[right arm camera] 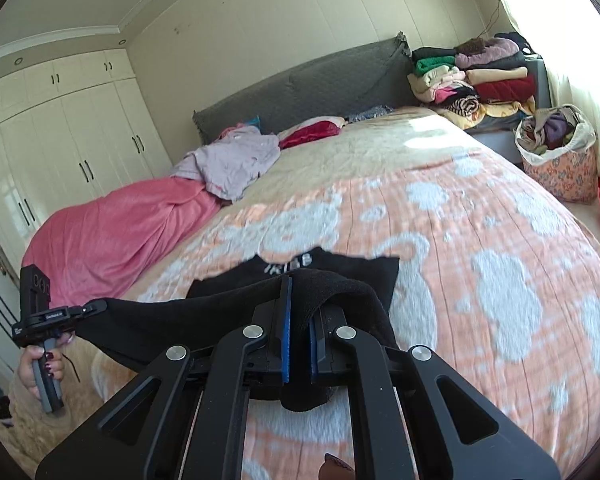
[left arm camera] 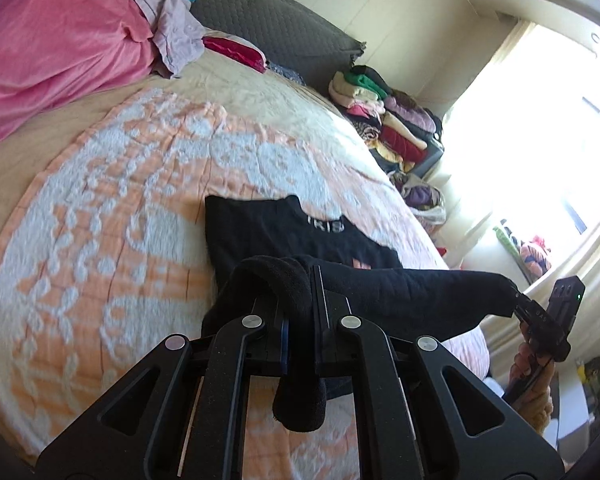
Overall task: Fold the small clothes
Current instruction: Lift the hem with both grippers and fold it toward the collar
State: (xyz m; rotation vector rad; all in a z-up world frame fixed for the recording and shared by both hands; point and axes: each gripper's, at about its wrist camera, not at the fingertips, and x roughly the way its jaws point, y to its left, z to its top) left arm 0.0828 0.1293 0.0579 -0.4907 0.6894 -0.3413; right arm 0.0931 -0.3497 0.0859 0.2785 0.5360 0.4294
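A small black garment [left arm camera: 284, 232] with white lettering lies partly on the orange and white bedspread [left arm camera: 100, 208]. Its near edge is lifted off the bed and stretched between both grippers. My left gripper [left arm camera: 300, 280] is shut on one corner, with cloth draped over and hanging between its fingers. In the same view the right gripper [left arm camera: 514, 299] pinches the other corner at the right. In the right wrist view, the right gripper [right arm camera: 299, 286] is shut on the black garment [right arm camera: 340, 270], and the left gripper [right arm camera: 96, 306], held by a hand, grips the far left end.
A pink blanket [right arm camera: 112, 232], a lilac garment [right arm camera: 236, 160] and a red piece [right arm camera: 312, 132] lie toward the grey headboard [right arm camera: 308, 80]. Folded clothes [right arm camera: 476, 76] are stacked beside the bed, with a floral bag of clothes [right arm camera: 560, 160] nearby. White wardrobes [right arm camera: 60, 128] line the left wall.
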